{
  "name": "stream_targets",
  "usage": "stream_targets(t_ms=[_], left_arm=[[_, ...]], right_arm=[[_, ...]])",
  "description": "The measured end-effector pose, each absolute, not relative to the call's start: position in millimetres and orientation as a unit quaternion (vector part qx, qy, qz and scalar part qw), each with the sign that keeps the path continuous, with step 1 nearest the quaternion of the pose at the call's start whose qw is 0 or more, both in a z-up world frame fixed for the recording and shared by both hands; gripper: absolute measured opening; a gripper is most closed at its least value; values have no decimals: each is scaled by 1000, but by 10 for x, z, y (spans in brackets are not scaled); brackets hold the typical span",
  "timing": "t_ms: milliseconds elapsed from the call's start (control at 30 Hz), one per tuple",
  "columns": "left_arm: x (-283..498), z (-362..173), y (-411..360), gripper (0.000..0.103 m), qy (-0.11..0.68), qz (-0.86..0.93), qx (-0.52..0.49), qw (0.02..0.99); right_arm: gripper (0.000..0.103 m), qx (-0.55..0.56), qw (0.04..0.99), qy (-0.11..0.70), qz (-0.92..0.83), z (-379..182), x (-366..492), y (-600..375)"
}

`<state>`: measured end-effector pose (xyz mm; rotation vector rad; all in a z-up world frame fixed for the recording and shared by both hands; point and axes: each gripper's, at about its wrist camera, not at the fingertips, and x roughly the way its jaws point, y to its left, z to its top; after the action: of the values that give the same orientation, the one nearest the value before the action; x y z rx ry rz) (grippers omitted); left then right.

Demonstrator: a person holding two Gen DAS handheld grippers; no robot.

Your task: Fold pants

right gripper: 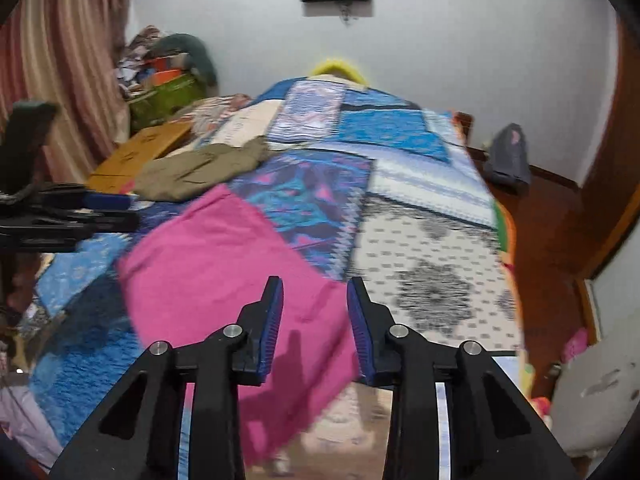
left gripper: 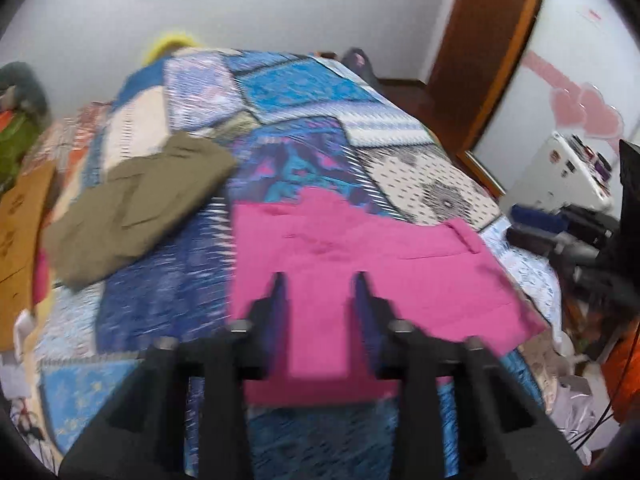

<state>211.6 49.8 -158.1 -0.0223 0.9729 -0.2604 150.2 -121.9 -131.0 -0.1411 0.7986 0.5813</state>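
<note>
Pink pants (left gripper: pixel 360 248) lie folded flat on the patchwork bedspread (left gripper: pixel 280 92) near the bed's front edge; they also show in the right wrist view (right gripper: pixel 224 276), hanging a little over the edge. My left gripper (left gripper: pixel 320 280) is open and empty, above the pink pants. My right gripper (right gripper: pixel 314 284) is open and empty, above the pants' near right part. The left gripper also shows at the left of the right wrist view (right gripper: pixel 100 212). The right gripper also shows at the right of the left wrist view (left gripper: pixel 568 240).
Olive-green folded pants (left gripper: pixel 136 200) lie on the bed to the left, also seen in the right wrist view (right gripper: pixel 200 172). A cardboard box (left gripper: pixel 20 232) sits at the bed's left side. A wooden door frame (left gripper: pixel 480 60) stands at the right. Clutter fills the floor at the right (left gripper: pixel 576 360).
</note>
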Motion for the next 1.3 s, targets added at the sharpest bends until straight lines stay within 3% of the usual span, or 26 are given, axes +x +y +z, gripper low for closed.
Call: stream_targets(t_ms=[67, 400, 733, 833, 1000, 1067, 1300], left_arm=[[2232, -1676, 359, 14, 475, -145, -12, 868], [2569, -2092, 457, 6, 502, -128, -1, 855], [2330, -1720, 678, 8, 470, -98, 53, 875], [2280, -1686, 950, 16, 478, -84, 30, 874], [2208, -1765, 1198, 56, 480, -80, -7, 874], [2195, -1837, 1238, 60, 477, -88, -22, 874], [2354, -2061, 1173, 62, 496, -119, -56, 859]], right_arm=[[23, -65, 867, 394, 298, -1413, 1488, -1081], [19, -54, 842, 447, 299, -1858, 1633, -1036], [23, -67, 861, 439, 246, -1611, 1448, -1378], [30, -56, 871, 434, 223, -1530, 1427, -1518], [54, -15, 881, 431, 196, -1485, 1387, -1654], [59, -4, 881, 435, 185, -1525, 1387, -1648], [59, 49, 855, 481, 188, -1805, 1461, -1580]])
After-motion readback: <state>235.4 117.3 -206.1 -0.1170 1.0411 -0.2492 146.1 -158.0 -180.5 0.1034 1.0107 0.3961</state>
